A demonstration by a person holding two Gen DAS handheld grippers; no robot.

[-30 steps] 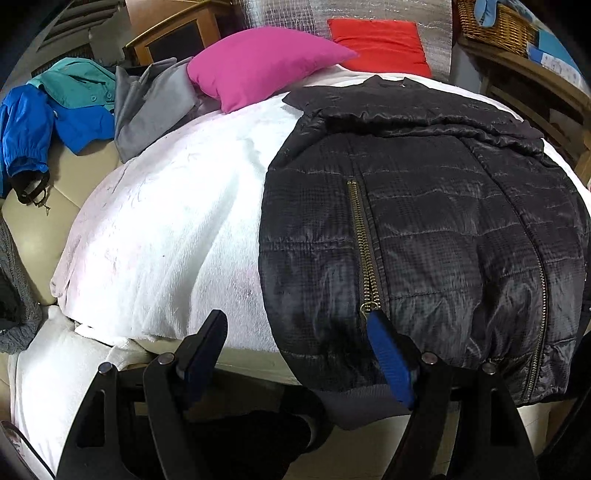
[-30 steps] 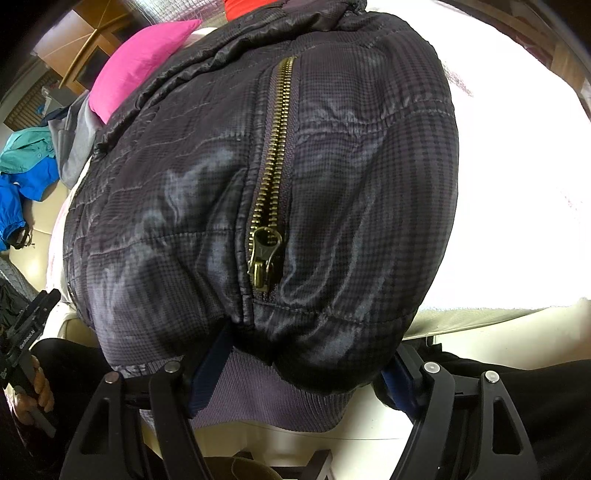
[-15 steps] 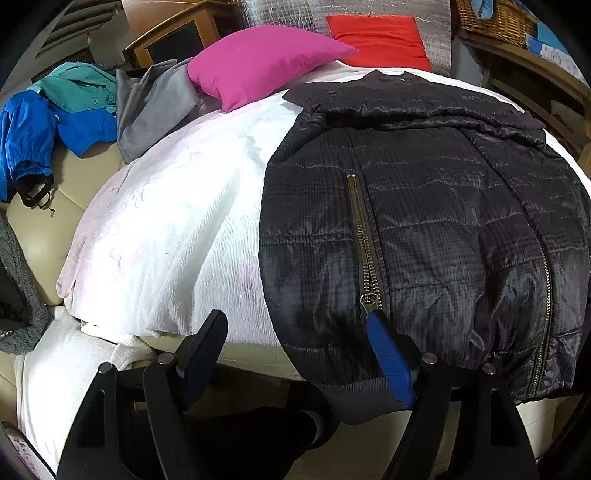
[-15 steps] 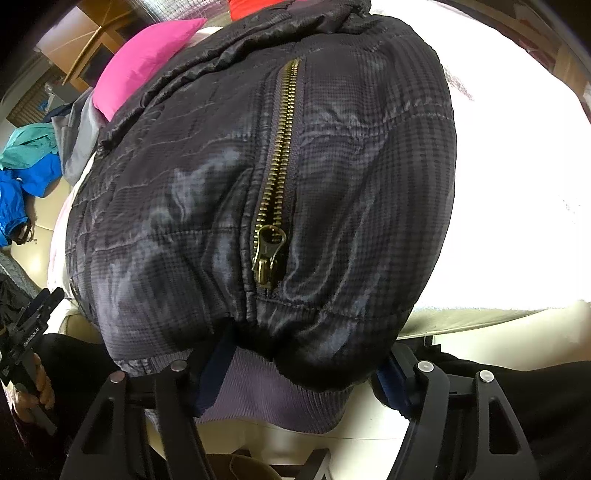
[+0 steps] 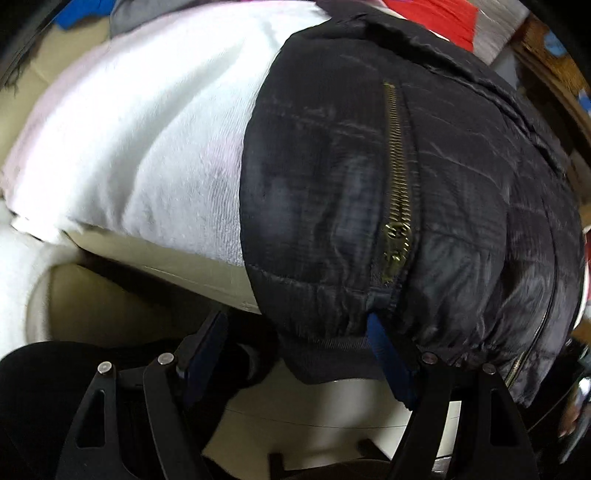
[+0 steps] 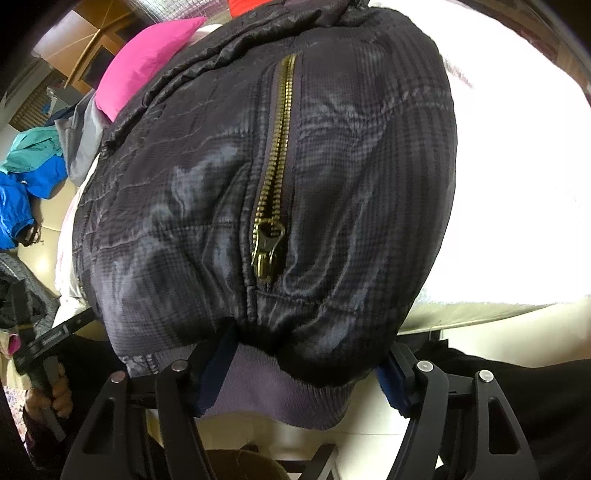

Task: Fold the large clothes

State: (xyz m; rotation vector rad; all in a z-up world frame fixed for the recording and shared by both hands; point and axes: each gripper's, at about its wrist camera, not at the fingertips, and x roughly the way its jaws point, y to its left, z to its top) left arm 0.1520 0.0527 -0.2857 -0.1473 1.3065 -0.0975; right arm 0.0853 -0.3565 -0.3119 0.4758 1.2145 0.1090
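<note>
A black quilted jacket [image 5: 388, 177] with brass pocket zippers lies on a white blanket [image 5: 147, 140], its ribbed hem [image 5: 332, 354] hanging over the near edge. My left gripper [image 5: 295, 339] is open, its jaws wide apart at the hem's left corner, with the hem between the blue pads. In the right wrist view the jacket [image 6: 295, 184] fills the frame. My right gripper [image 6: 306, 358] is open around the hem [image 6: 280, 391] below a zipper pull [image 6: 267, 247]. The left gripper's body [image 6: 48, 343] shows at the left.
A pink pillow [image 6: 155, 59] and a red cushion [image 5: 436, 14] lie at the far end. Blue and teal clothes [image 6: 29, 177] and a grey garment [image 6: 81, 140] lie on the left. Wooden furniture [image 6: 81, 37] stands behind. The beige couch front [image 5: 147, 295] is below the blanket.
My left gripper has moved forward and right, right up to the jacket's hem, so the hem now lies between its jaws. The right gripper has edged slightly closer to the hem.
</note>
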